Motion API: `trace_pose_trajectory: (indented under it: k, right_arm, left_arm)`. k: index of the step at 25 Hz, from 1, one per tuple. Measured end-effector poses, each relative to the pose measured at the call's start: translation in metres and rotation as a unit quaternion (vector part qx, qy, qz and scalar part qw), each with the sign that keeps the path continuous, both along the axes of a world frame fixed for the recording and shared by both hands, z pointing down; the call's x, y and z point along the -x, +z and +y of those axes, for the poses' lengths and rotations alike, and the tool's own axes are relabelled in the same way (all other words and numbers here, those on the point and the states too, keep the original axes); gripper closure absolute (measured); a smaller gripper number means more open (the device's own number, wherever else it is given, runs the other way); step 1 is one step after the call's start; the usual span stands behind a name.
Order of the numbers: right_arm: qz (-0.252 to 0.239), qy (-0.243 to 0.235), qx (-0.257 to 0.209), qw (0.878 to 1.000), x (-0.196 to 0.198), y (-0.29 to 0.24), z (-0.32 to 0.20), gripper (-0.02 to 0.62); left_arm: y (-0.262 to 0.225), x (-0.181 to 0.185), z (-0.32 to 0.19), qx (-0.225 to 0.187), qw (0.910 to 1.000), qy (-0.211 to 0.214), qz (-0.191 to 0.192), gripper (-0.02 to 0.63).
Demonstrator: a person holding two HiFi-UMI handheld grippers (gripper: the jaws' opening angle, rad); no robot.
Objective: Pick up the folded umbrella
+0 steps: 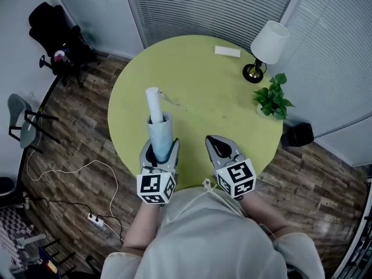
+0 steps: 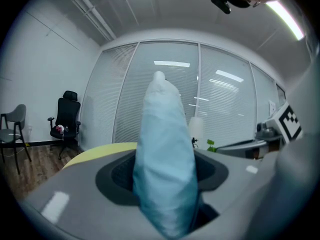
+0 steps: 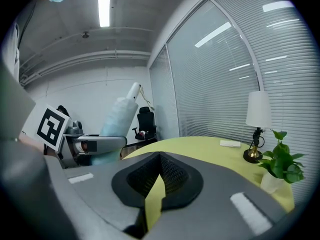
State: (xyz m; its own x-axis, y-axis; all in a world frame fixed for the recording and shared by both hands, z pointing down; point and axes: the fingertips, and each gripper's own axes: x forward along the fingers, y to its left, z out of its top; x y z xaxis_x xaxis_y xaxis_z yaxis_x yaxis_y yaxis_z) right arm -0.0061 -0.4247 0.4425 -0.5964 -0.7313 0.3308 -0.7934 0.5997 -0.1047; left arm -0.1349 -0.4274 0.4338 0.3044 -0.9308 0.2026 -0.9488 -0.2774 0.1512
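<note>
The folded umbrella [image 1: 158, 129] is light blue with a white handle end [image 1: 153, 100] and stands up out of my left gripper [image 1: 160, 150], lifted off the round yellow-green table [image 1: 197, 92]. The left jaws are shut on its lower part. In the left gripper view the umbrella [image 2: 165, 149] fills the middle between the jaws. My right gripper [image 1: 217, 143] hovers beside it over the table's near edge, jaws together, holding nothing. From the right gripper view [image 3: 159, 156] the umbrella [image 3: 117, 116] shows at the left, held tilted.
A table lamp [image 1: 264, 48], a small potted plant [image 1: 273, 97] and a white box [image 1: 227, 52] stand on the far right of the table. A black office chair [image 1: 55, 31], a grey chair [image 1: 23, 121] and floor cables [image 1: 87, 173] lie to the left.
</note>
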Motion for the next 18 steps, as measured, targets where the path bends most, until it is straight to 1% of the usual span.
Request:
trace_pose_trajectory:
  k: [3, 7, 13, 18]
  right_arm:
    - [0.000, -0.002, -0.002, 1.000, 0.0000, 0.0003, -0.0013, 0.597]
    - [0.003, 0.007, 0.000, 1.000, -0.0031, 0.0027, -0.0047, 0.597]
    - [0.004, 0.005, -0.004, 1.000, -0.0035, 0.0000, -0.0077, 0.597]
    - [0.003, 0.006, -0.001, 1.000, -0.0043, 0.0017, -0.0080, 0.597]
  left_arm:
    - [-0.0009, -0.0015, -0.0022, -0.004, 1.0000, 0.000, -0.004, 0.324]
    - [-0.0019, -0.0053, -0.0047, -0.008, 0.9999, 0.002, -0.011, 0.324]
    - [-0.0039, -0.0099, -0.0068, -0.003, 1.0000, 0.005, 0.005, 0.324]
    - [-0.0061, -0.0101, -0.0079, -0.005, 1.0000, 0.004, 0.006, 0.324]
